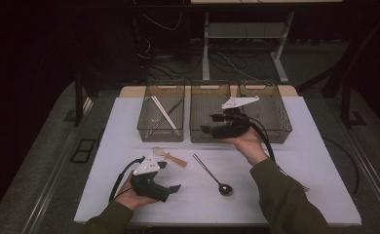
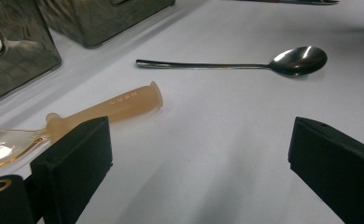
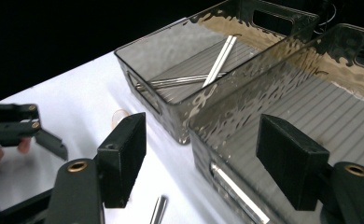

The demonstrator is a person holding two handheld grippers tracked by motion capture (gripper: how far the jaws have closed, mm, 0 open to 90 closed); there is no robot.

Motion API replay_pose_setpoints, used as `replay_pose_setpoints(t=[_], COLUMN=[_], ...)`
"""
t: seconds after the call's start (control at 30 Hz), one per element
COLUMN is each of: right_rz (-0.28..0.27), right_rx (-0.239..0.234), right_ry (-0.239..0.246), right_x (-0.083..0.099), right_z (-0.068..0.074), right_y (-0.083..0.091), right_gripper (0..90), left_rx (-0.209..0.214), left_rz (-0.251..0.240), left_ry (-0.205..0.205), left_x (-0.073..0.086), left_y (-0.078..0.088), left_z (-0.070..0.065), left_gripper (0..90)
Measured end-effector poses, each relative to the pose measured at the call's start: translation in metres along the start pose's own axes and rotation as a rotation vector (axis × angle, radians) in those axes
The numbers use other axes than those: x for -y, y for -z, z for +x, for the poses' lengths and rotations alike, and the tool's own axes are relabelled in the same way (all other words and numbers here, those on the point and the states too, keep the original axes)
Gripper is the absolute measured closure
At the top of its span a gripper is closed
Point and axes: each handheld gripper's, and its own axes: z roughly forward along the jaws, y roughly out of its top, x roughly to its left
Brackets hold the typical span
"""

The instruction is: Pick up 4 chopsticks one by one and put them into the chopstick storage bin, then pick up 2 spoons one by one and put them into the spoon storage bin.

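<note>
My left gripper (image 1: 170, 176) rests at the table's front left, open with nothing between its jaws. Just beyond it lies an amber plastic spoon (image 1: 171, 157) (image 2: 110, 105) with a clear bowl. A metal spoon (image 1: 212, 174) (image 2: 245, 63) lies to its right, bowl toward the front. My right gripper (image 1: 211, 123) (image 3: 201, 158) hangs open and empty over the front edge of the middle bin (image 1: 202, 134) (image 3: 311, 107), pointing left. The left bin (image 1: 161, 131) (image 3: 143, 60) holds white and dark chopsticks (image 1: 162, 112) (image 3: 220, 58).
A third smoky bin (image 1: 275, 129) stands at the back right, beside the right hand. The white table (image 1: 319, 156) has bare room along its right and far left. Cables trail from both grippers. A metal utensil end (image 1: 302, 186) pokes out by the right sleeve.
</note>
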Motion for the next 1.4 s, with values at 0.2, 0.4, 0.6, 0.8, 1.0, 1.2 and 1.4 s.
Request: replay_pose_setpoints(t=[0.2,0.4,0.6,0.8,1.0,1.2,1.4], right_rz=[-0.002,-0.005,-0.018,-0.013,-0.004,-0.013,-0.036], right_rx=[-0.006,-0.012,-0.023,-0.011,0.003,0.013,0.029], right_ry=[-0.007,-0.009,-0.020,-0.019,-0.034,-0.045,-0.046], right_x=[0.017,0.034,0.052,0.074,0.094,0.113,0.131], right_z=[-0.001,-0.001,0.001,-0.002,-0.008,-0.010,-0.011], right_y=[0.016,0.032,0.052,0.075,0.094,0.110,0.120], right_gripper=[33.2,33.0,31.5,30.6,30.6,29.8,23.7], left_rx=[0.001,0.002,0.003,-0.001,-0.002,-0.004,-0.005], left_rz=[-0.002,-0.003,0.002,0.003,0.003,0.004,0.007], left_ry=[0.004,0.002,0.006,0.001,0.007,0.004,0.008], left_x=[0.000,0.000,0.000,0.000,0.000,0.000,0.000], left_y=[0.000,0.000,-0.001,-0.001,-0.001,0.000,0.001], left_z=[0.000,0.000,-0.001,-0.001,-0.001,-0.002,-0.001], left_gripper=[4.9,4.9,5.3,5.3,5.3,5.3,5.5])
